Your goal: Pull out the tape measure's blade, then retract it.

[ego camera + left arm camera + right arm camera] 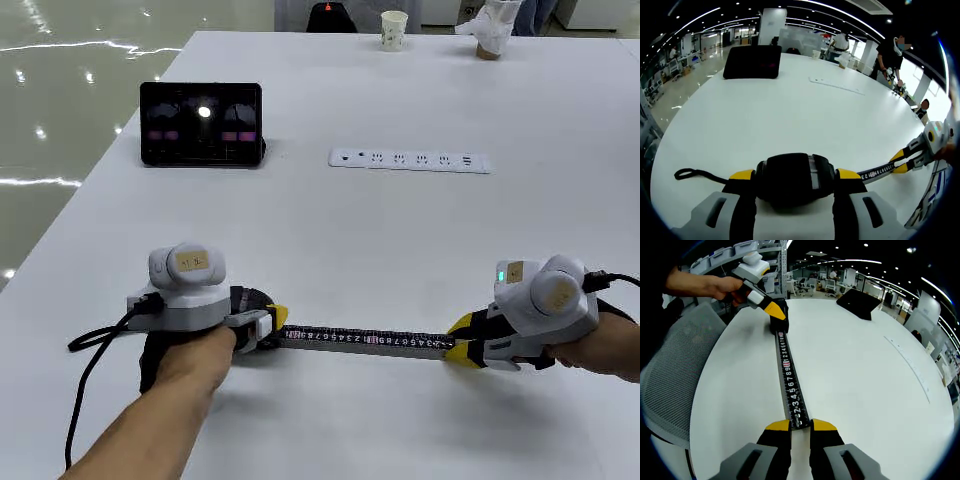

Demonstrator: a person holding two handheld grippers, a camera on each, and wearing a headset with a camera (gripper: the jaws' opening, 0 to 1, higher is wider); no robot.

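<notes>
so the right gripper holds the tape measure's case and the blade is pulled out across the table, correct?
Not quite. The left gripper holds the case, as the left gripper view shows. The right gripper is shut on the end of the blade, which is indeed pulled out across the table.

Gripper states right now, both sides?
Left gripper: shut on the black tape measure case.
Right gripper: shut on the tip of the dark numbered blade.
</notes>
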